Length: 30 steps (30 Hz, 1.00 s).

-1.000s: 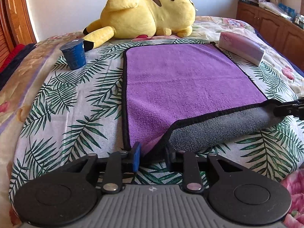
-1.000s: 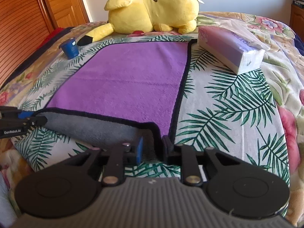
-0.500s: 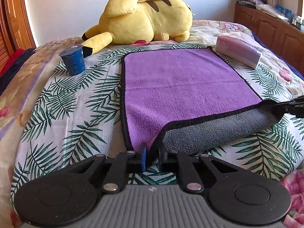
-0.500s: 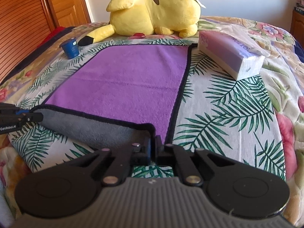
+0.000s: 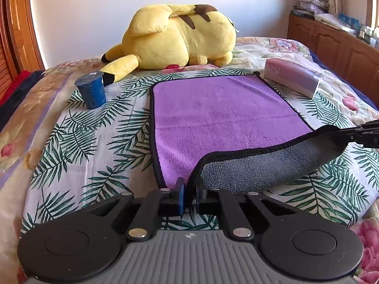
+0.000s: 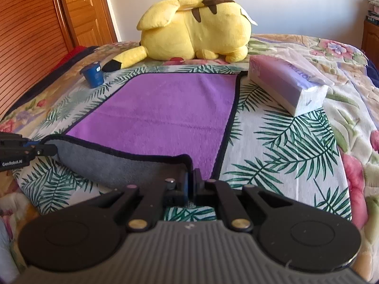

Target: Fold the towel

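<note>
A purple towel (image 5: pixel 220 116) with a black hem and grey underside lies flat on the bed; it also shows in the right wrist view (image 6: pixel 165 111). Its near edge is lifted and rolled over, showing the grey side (image 5: pixel 265 163). My left gripper (image 5: pixel 189 193) is shut on the towel's near left corner. My right gripper (image 6: pixel 191 184) is shut on the near right corner. Each gripper shows at the edge of the other's view, the right one (image 5: pixel 362 133) and the left one (image 6: pixel 21 150).
A yellow plush toy (image 5: pixel 180 40) lies at the far end of the bed. A blue cup (image 5: pixel 91 90) stands left of the towel. A tissue pack (image 5: pixel 292 80) lies at the towel's far right corner. Wooden cabinets (image 5: pixel 336 40) stand to the right, a wooden door (image 6: pixel 83 11) to the left.
Both grippers closed on the towel's near corners and lifted the near edge a little, so more grey underside shows.
</note>
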Available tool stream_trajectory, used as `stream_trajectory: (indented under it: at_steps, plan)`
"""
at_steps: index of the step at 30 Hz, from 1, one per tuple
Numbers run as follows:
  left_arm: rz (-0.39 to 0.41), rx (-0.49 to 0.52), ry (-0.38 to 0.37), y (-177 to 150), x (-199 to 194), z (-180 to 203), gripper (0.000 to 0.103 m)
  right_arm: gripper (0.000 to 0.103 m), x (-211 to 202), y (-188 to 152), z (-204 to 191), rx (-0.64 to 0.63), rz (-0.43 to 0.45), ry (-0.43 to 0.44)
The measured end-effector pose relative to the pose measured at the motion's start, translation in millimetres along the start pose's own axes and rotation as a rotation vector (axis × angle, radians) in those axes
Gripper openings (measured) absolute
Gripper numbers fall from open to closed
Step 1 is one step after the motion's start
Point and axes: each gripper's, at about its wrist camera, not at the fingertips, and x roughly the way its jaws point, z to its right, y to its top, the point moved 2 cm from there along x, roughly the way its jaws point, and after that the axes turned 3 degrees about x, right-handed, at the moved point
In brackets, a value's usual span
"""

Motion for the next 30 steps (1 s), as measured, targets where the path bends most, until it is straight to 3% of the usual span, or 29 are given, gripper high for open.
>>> stream_trajectory:
  at_steps: [30]
  plan:
    - [0.072, 0.001, 0.012, 16.5, -15.7, 0.3, 0.009, 0.005, -13.9, 14.3, -5.9, -0.022, 0.094, 0.007]
